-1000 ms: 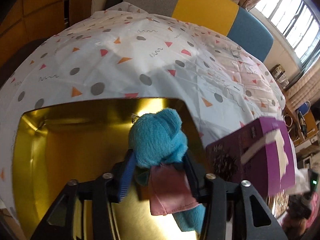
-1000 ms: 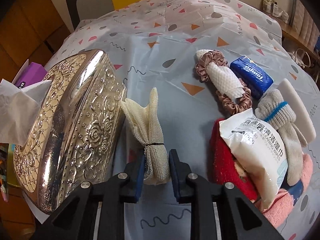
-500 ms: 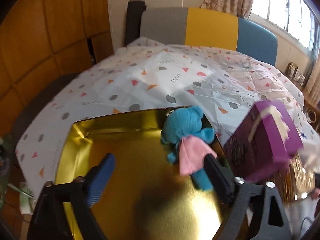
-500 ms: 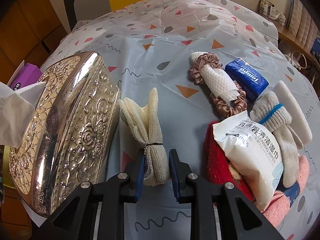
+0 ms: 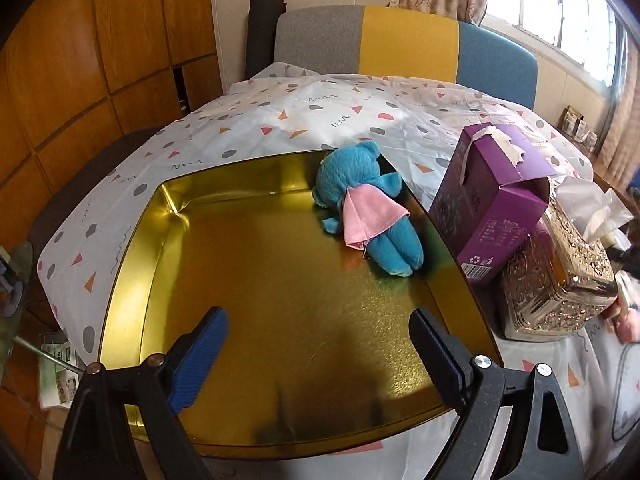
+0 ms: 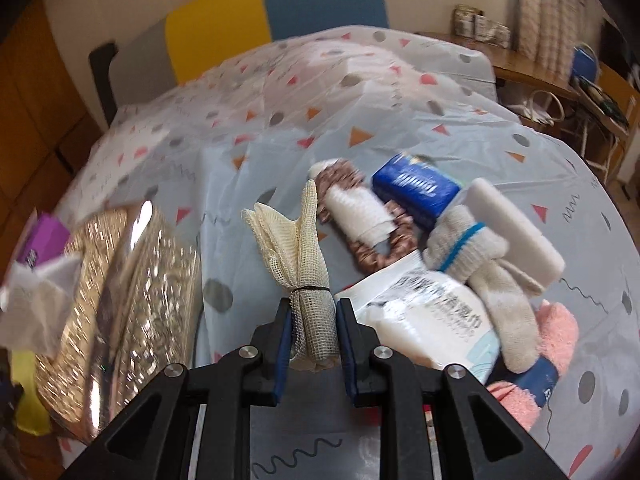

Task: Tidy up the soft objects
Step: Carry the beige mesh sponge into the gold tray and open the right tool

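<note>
A blue plush bear [image 5: 362, 200] with a pink cape lies in the far right corner of the gold tray [image 5: 132, 248]. My left gripper [image 5: 316, 344] hangs open over the tray's near part, well back from the bear, nothing between its fingers. In the right wrist view my right gripper [image 6: 311, 330] is shut on a cream mesh cloth bundle [image 6: 300, 252] tied with a black band, lifted off the tablecloth. Right of it lie a brown scrunchie [image 6: 362, 248] with a white roll, a blue tissue pack [image 6: 416, 190], a grey sock [image 6: 476, 256], a wipes packet [image 6: 424, 312] and pink towels [image 6: 554, 332].
A purple box [image 5: 492, 200] leans on an embossed silver tissue box [image 5: 556, 276] just right of the tray; the same tissue box [image 6: 116, 300] stands left of my right gripper. The patterned tablecloth [image 5: 340, 108] stretches behind, toward a colour-blocked chair back [image 5: 404, 44].
The left gripper let go of the blue bear, opened wide and drew back; the bear now lies in the tray. The right gripper lifted and tilted with the mesh bundle in it.
</note>
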{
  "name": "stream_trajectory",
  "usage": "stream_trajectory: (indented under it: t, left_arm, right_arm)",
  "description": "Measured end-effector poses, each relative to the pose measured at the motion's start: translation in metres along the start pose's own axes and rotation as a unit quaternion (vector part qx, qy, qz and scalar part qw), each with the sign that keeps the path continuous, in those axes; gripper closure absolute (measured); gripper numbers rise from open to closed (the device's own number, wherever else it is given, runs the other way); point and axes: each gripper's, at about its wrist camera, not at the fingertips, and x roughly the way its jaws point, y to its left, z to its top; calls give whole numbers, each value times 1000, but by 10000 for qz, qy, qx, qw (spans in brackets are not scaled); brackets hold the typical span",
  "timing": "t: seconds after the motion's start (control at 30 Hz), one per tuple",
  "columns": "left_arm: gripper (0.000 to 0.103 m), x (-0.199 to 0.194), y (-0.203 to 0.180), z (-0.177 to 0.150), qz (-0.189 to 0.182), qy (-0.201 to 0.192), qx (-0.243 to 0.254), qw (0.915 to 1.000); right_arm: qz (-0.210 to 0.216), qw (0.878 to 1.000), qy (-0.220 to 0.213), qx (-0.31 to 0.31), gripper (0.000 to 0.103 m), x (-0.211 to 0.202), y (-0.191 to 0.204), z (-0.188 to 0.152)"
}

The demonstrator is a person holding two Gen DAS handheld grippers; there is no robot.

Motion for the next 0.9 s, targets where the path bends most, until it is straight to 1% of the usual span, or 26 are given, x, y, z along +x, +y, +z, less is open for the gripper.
stream_trajectory:
  t: [0.07,0.17,0.23,0.33,0.4,0.43,0.47,0.53,0.6,0.73,0.8,0.9]
  left_arm:
    - [11,-1,7,0,-6,-18,-105,9999]
    - [11,-3,22,0,76,-69,-295,9995]
    - [11,-4,34,1,109,-127,-471,9987]
    - [10,-8,53,0,213,-195,-742,9968]
    - [7,-9,64,0,263,-228,-894,9954]
    - [5,-10,68,0,266,-235,-950,9948]
    - [5,-11,75,-1,252,-242,-1052,9938]
    - [4,-12,86,-1,178,-259,-1232,9919]
    - [4,-15,93,-2,162,-311,-1326,9906]
    - [3,-22,102,-3,182,-440,-1308,9903]
    - [3,-24,105,-5,139,-453,-1329,9900]
    - [2,-21,108,-8,86,-394,-1360,9899]
  right_arm:
    - [219,9995,-118,199,83,-13,-1,2]
    - [536,9977,-331,234,83,-40,14,1]
    - [817,9954,-491,46,83,-63,36,-1]
    - [1300,9885,-657,-395,83,-94,77,-7]
    - [1791,9782,-704,-777,83,-111,113,-18]
    - [2012,9725,-648,-973,83,-115,131,-24]
    - [2145,9684,-581,-1129,83,-116,147,-30]
    - [2433,9596,-268,-1388,83,-108,183,-45]
    - [2617,9532,65,-1510,83,-92,214,-58]
    - [2575,9507,659,-1600,83,-52,258,-81]
    - [2448,9508,909,-1664,83,-33,276,-89]
    - [2213,9530,1131,-1732,81,-15,287,-101]
